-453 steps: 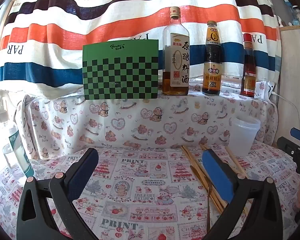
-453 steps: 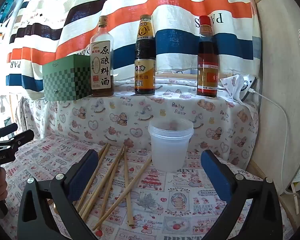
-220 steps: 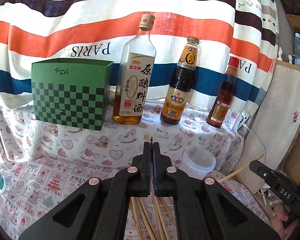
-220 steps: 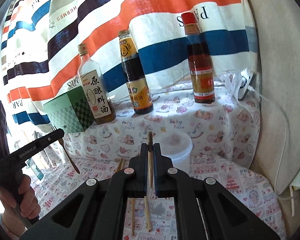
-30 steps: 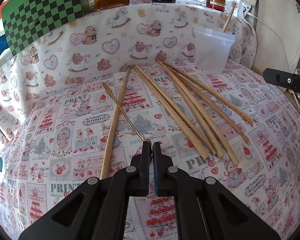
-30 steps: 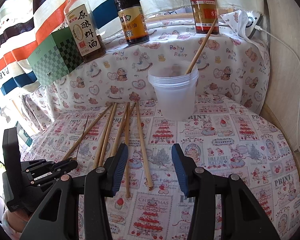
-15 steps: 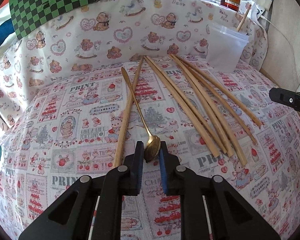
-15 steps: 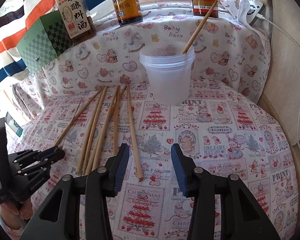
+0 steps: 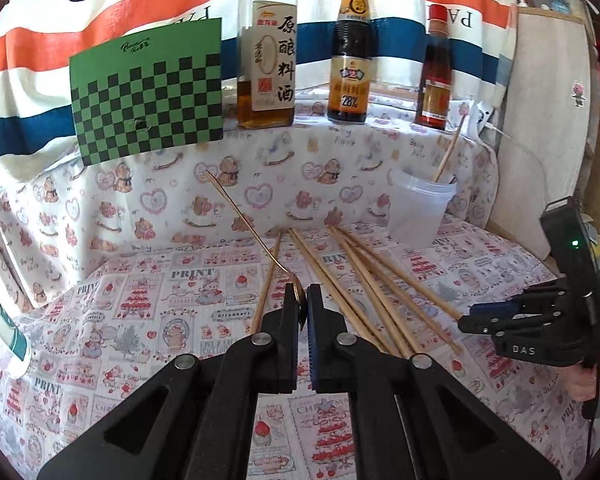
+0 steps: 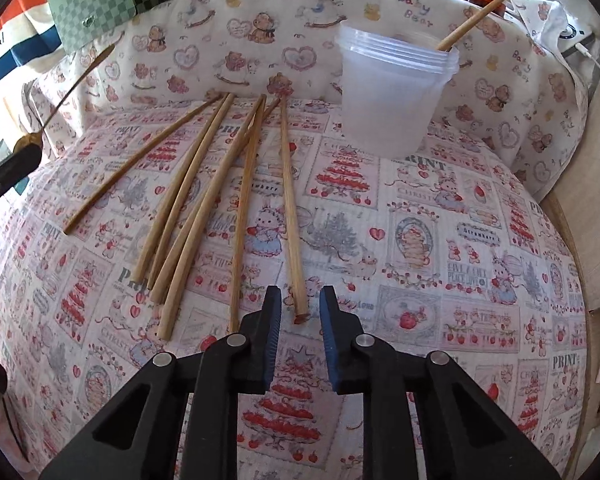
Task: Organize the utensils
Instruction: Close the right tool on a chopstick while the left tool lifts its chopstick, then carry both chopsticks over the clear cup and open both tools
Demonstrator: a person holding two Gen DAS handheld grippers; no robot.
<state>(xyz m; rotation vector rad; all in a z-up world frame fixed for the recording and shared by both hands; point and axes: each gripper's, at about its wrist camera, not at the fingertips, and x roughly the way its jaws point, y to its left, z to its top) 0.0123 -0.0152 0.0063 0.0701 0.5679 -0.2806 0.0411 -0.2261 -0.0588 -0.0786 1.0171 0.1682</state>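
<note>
Readable: "原酿料酒" on the clear bottle (image 9: 267, 46), "28%" on the dark bottle (image 9: 350, 54), "PRINT" on the tablecloth (image 9: 192, 273), "Baby Bear" on the bear-print cloth (image 10: 414, 10), "DAS" on the right gripper (image 9: 523, 349).

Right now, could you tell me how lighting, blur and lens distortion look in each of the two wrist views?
Left wrist view: strong fisheye bending, dark vignette corners, bright daylight on the striped cloth, bottle labels slightly soft. Right wrist view: the same barrel curve, chopsticks sharp with thin shadows, plastic cup evenly lit, edges dim and smeared.
</note>
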